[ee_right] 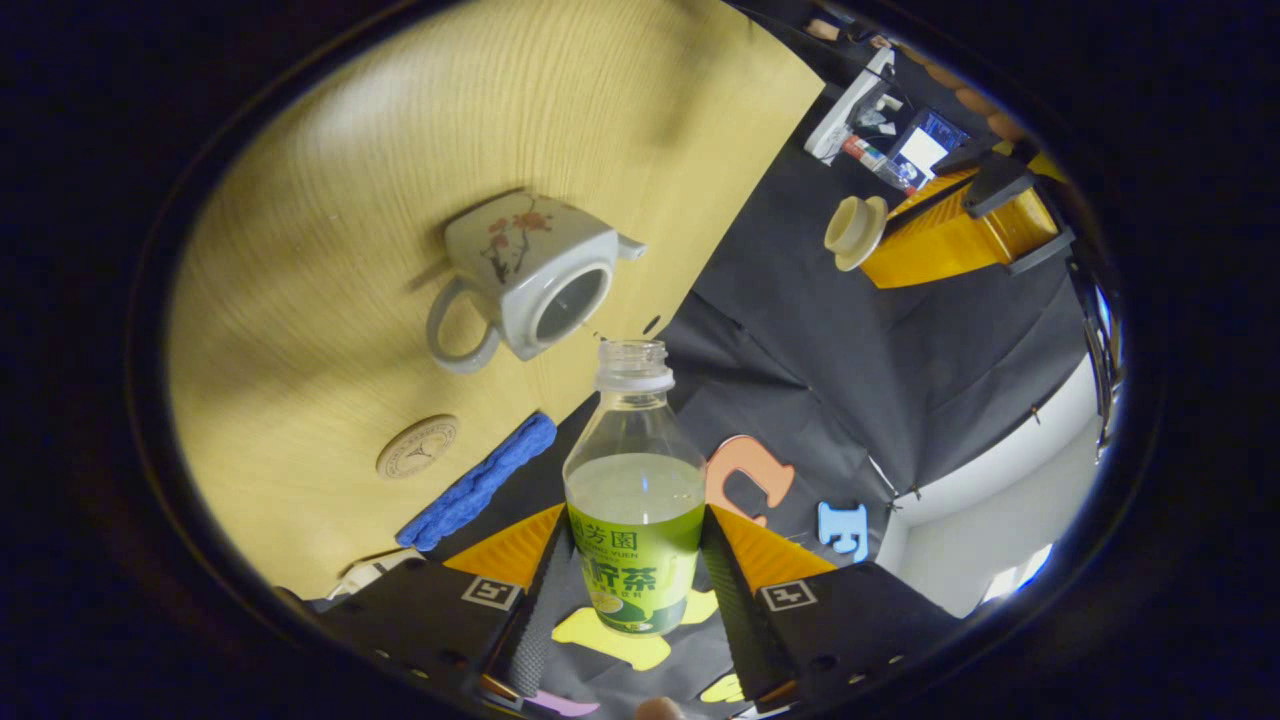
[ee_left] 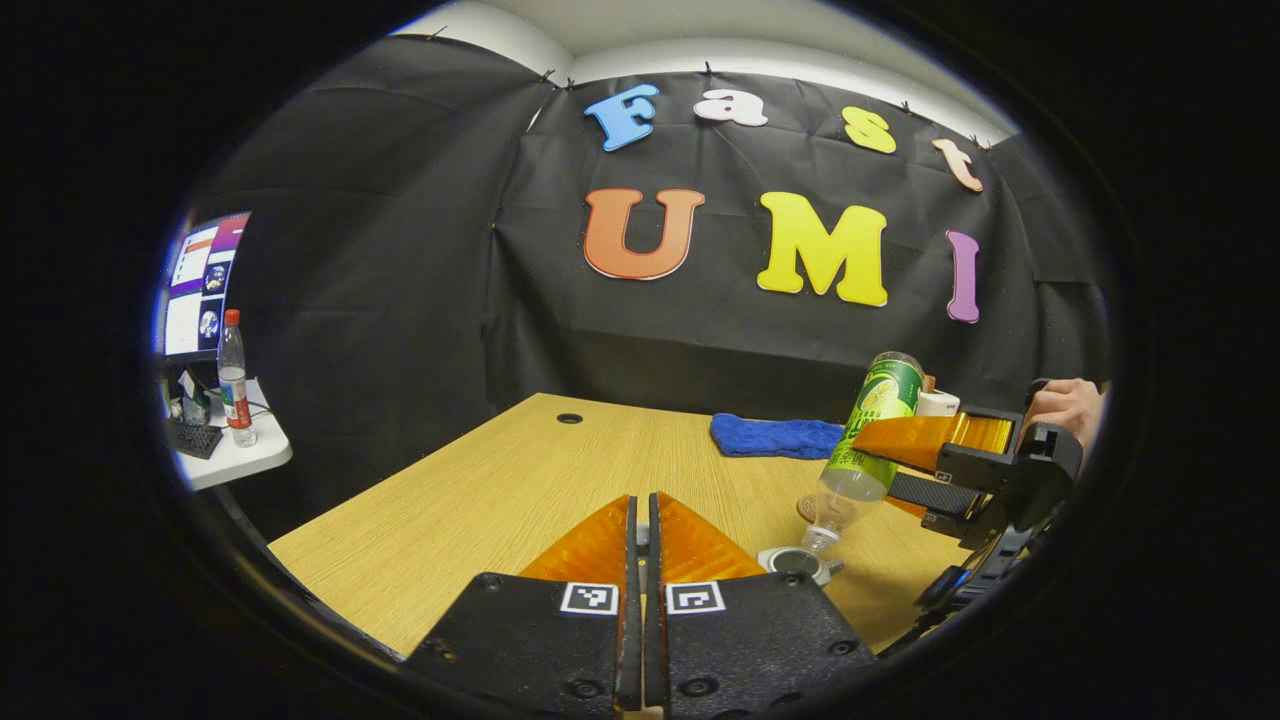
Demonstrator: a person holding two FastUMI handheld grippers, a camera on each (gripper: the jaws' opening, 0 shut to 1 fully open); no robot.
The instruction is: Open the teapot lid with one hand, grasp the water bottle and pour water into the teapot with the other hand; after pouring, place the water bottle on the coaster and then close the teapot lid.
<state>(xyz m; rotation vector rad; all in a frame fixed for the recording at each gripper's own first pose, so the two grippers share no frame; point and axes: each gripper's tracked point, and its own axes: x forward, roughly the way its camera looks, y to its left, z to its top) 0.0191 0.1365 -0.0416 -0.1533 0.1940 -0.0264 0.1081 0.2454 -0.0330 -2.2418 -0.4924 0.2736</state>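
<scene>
On the wooden table [ee_right: 330, 150]: one white teapot [ee_right: 525, 280], flower-painted, lid off, mouth open and facing up toward the bottle neck.

Item, water bottle [ee_right: 635, 480]: green-labelled, uncapped, clamped at the label between both fingers of the right gripper [ee_right: 634, 580]. Tilted steeply, neck down, as seen in the left gripper view, with its mouth just above the teapot's opening. Liquid sits partway up the body; a few drops hang between mouth and pot in the right gripper view.

Item, teapot lid [ee_right: 856, 232]: held up and off to the side, well apart from the pot, at the tips of the left gripper [ee_right: 885, 245] as seen from the right gripper view. In its own view the left gripper's fingers are drawn almost together; the lid itself is hidden there, so the grip is judged from the other view.

Item, coaster [ee_right: 417, 446]: round, bare, near the teapot's handle side. Blue cloth [ee_right: 478, 486] lies just beyond it.

Step in hand, by judgement: pouring under way or close to its end.

Next move calls for: righting the bottle without dripping, carrying it to the coaster and setting it upright there; the lid then goes back on the pot.
</scene>
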